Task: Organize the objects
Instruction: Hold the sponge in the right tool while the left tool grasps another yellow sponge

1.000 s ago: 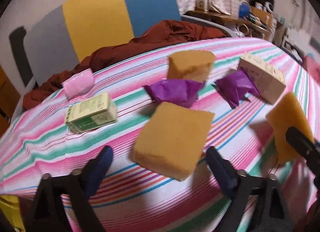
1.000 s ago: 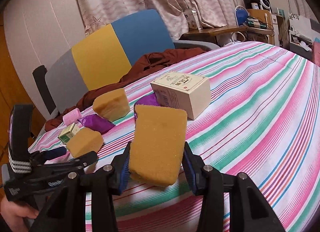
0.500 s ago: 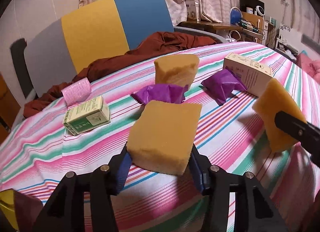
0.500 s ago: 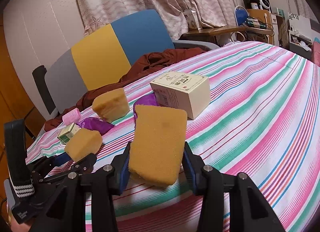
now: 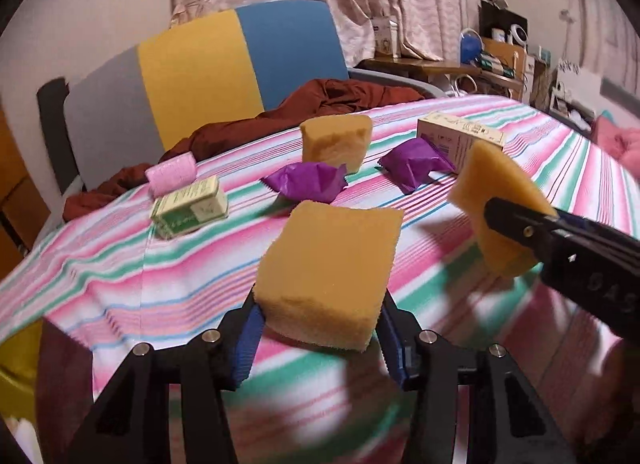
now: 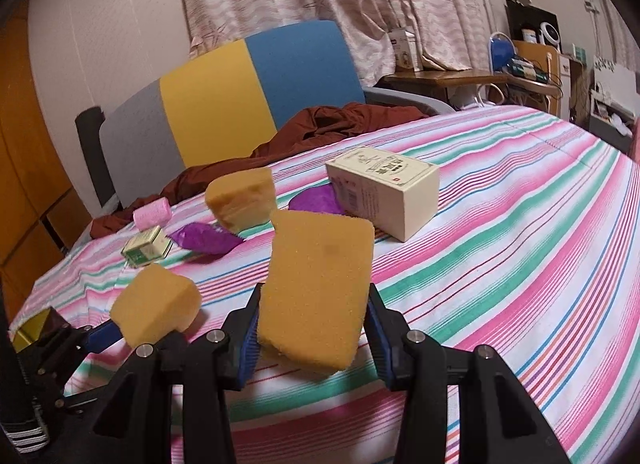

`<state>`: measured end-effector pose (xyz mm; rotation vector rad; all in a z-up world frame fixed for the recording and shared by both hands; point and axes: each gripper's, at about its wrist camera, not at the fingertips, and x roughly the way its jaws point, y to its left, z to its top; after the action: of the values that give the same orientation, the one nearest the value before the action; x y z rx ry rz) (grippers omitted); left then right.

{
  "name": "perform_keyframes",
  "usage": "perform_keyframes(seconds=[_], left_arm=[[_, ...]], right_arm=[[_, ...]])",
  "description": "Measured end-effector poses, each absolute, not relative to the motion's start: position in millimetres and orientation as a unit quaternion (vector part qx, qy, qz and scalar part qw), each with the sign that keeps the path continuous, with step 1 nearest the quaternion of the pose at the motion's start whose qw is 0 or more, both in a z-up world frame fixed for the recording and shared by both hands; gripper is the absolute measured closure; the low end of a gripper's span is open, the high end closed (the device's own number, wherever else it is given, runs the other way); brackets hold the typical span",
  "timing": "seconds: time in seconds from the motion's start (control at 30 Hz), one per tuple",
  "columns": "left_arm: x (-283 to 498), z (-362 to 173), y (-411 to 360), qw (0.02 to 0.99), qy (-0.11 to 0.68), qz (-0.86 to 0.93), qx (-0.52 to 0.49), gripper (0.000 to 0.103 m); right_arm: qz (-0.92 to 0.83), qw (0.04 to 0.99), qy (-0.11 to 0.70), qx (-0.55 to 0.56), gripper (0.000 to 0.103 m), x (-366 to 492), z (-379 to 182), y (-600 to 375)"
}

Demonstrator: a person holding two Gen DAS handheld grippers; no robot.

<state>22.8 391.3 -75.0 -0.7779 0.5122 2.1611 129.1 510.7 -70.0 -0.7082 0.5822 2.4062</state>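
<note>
- The left claw [image 5: 320, 338] is clamping a yellow sponge [image 5: 330, 276] between its blue pads, jaws narrowed to the sponge's width, the sponge pointing away from the camera over the near edge of the striped desk [image 5: 120, 264].
- The right claw [image 6: 312, 338] is gripping a second sponge [image 6: 318, 288] the same way, holding it tilted upright, just to the right of the left claw's sponge.
- Just beyond, two purple packets [image 5: 308, 184] are lying flat, with a green box [image 5: 188, 208] and a pink roll [image 5: 171, 173] off to the left.
- Farther back, a third sponge [image 5: 336, 140] is standing free, straight ahead of the left claw and nearer to it than to the right; I judge it the likely spot for grouping the sponges.
- A cream carton [image 6: 384, 192] is sitting to the right of it.
</note>
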Motion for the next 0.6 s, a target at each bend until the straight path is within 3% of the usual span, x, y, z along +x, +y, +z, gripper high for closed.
perform_keyframes(seconds=[0.6], left_arm=[[81.5,-47.8,309.2,0.375,0.107,0.879,-0.274,0.050]], right_arm=[[0.905,0.255,0.174,-0.293,0.057,141.8,-67.7,461.2]])
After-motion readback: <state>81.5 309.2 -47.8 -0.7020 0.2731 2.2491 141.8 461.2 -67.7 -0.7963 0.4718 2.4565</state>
